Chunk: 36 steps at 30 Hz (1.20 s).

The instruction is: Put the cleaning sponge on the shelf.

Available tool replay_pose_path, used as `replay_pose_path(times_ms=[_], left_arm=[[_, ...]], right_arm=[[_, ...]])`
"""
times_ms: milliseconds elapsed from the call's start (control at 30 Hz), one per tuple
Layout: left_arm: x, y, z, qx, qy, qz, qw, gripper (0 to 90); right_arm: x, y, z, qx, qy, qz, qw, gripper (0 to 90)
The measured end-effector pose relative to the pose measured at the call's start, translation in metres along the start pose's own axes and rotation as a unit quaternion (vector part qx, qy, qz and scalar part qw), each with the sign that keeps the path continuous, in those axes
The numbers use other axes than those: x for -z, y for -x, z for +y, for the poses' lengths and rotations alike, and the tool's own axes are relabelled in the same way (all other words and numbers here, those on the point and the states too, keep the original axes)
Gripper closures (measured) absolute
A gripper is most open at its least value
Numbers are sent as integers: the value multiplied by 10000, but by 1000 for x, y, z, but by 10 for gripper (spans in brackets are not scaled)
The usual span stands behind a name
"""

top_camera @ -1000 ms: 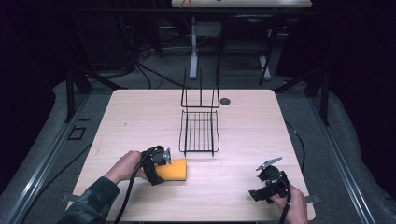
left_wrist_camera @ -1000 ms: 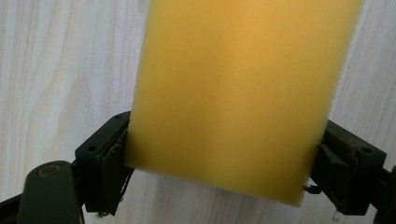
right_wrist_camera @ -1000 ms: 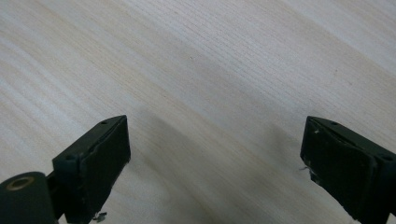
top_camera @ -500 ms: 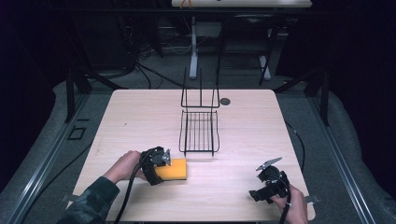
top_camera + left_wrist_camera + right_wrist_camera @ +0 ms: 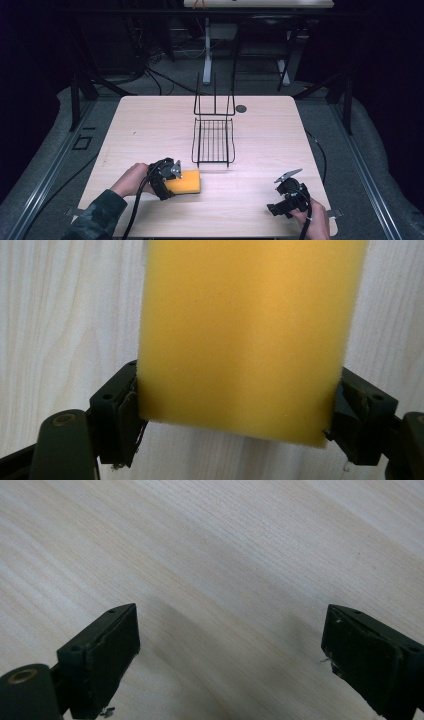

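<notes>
The far end of the yellow sponge is running off the top of the left gripper view, and in the high view the left gripper is covering the sponge's left end. The room beyond the table is lying in near darkness; cables and metal stands are barely making themselves out at the far side. The pale wooden table is carrying a black wire rack at its middle, with a small dark disc just beyond. The sponge is lying flat at the near left, its long axis running left to right, pointing rightward away from the gripper. The left gripper's jaws are pinching its two long sides. The right gripper is sitting at the near right, jaws spread wide over bare wood.
</notes>
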<state>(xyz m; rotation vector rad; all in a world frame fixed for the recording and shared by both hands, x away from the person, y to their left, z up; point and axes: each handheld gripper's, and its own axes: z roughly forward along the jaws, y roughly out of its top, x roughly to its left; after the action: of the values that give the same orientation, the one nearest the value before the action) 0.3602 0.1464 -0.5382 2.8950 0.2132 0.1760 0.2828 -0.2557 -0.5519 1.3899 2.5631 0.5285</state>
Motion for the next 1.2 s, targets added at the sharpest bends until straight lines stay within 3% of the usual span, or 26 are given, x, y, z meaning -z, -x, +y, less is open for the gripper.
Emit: replay_pose_path(times_ms=[933,1200], left_arm=[[21,0,4,-103,261,50,9996,211],[28,-1,5,-166,210,127,9996,211]], right_arm=[[-1,0,0,-8,5,0,10000,80],[-1,0,-1,-33,-8,8,10000,80]])
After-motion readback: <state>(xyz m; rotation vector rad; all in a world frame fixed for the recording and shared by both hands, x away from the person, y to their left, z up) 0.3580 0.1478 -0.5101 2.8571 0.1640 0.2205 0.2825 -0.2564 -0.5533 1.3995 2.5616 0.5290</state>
